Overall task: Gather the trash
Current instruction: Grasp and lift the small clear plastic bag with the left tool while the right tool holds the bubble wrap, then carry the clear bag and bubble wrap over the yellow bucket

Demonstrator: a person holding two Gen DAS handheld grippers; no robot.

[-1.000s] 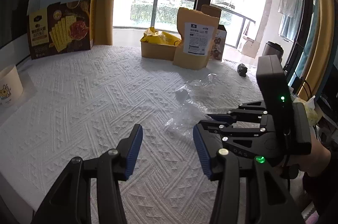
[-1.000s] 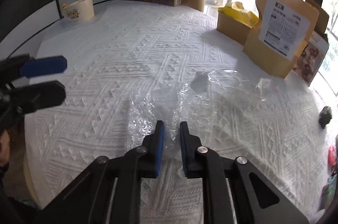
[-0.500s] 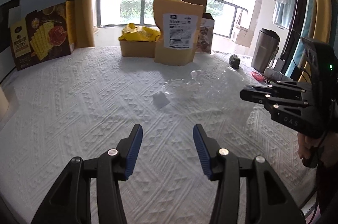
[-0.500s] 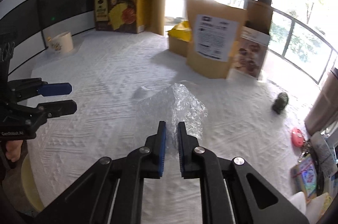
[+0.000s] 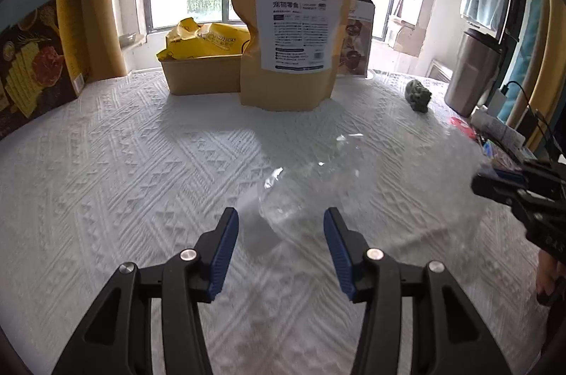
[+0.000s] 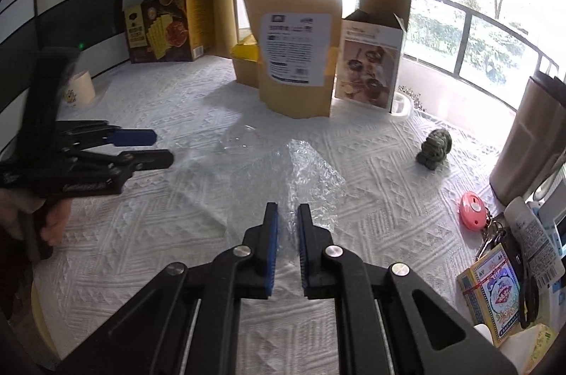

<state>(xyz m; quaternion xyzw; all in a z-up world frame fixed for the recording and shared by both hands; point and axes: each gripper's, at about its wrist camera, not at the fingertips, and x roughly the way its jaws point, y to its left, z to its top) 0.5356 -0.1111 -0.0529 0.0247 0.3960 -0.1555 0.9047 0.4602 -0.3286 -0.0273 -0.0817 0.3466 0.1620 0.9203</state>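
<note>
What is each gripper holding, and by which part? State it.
The right gripper pinches the clear plastic wrap by its near edge. The left gripper is open, holding nothing.

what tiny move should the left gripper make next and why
Probably ease the left gripper forward and close on the crinkled clear plastic wrap: its jaws are open with the wrap's loose end just ahead, while the right gripper pinches the other end.

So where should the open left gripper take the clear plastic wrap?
Probably at the loose, rounded end of the clear wrap, which bulges up off the tablecloth just ahead of the left gripper. Come straight forward and low, so both fingers straddle that raised fold. The right gripper already pinches the opposite end.
</note>
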